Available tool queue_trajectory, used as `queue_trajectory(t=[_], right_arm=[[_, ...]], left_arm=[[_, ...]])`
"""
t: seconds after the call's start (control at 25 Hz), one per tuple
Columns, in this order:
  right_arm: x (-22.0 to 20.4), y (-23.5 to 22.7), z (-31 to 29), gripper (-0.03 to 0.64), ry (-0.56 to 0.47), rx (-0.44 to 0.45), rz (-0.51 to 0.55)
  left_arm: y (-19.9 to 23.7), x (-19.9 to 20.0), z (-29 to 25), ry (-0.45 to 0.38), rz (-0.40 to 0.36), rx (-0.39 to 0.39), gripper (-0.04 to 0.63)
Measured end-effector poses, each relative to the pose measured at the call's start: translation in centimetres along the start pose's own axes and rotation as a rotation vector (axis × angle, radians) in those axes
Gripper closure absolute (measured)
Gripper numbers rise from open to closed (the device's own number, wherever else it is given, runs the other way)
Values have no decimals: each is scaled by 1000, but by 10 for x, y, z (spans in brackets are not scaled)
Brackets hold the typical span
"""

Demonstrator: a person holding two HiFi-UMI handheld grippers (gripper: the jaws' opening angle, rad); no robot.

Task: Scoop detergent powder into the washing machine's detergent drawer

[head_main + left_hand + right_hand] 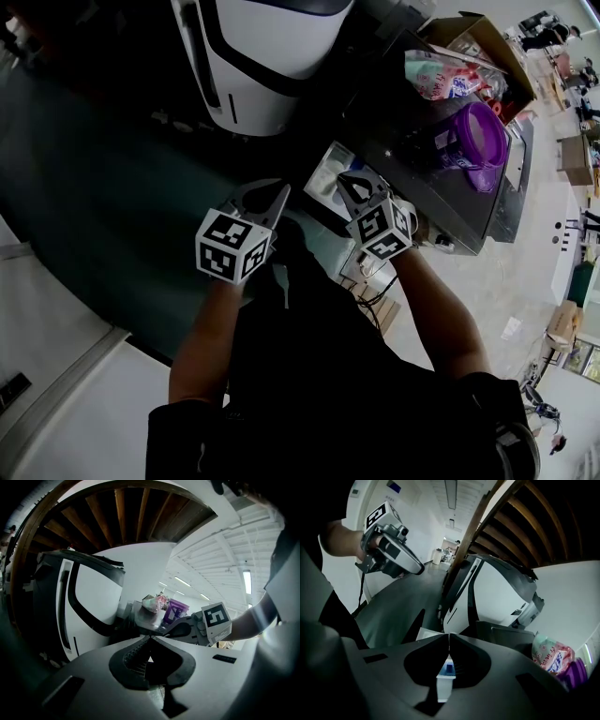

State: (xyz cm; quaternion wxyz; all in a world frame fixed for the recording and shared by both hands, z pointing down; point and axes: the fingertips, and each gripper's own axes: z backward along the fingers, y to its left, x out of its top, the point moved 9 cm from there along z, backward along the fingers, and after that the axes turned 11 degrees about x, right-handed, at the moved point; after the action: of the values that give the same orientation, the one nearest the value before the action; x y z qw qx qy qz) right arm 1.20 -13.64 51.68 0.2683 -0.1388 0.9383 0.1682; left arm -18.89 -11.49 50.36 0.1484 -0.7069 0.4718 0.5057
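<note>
Both of my grippers hang shut and empty in front of the white washing machine. In the head view the left gripper is just left of the open detergent drawer, and the right gripper is right over it. In the right gripper view the closed jaws sit above the white drawer, which has a blue insert. A purple detergent tub stands on the dark top to the right, also seen as the tub. No scoop shows.
A pink and green bag lies beside the tub, with a cardboard box behind it. A dark sloping panel fills the left. Cables hang below the right gripper. The person's dark torso covers the lower middle.
</note>
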Motion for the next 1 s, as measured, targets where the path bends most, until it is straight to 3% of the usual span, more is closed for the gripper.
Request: queue_trajectory(t=[0.4,0.68,1.0], right_arm=[[0,6,1,597,36,-21,81],[3,19,-1,597,79,-60,204],[-1,26,-4,597,116,-55,234]], left_arm=[[-1,1,2,1,-7,-4,588],[-2,0,6,1,-9,-5,588],[-4,-1,10,-2,-15,-8,588]])
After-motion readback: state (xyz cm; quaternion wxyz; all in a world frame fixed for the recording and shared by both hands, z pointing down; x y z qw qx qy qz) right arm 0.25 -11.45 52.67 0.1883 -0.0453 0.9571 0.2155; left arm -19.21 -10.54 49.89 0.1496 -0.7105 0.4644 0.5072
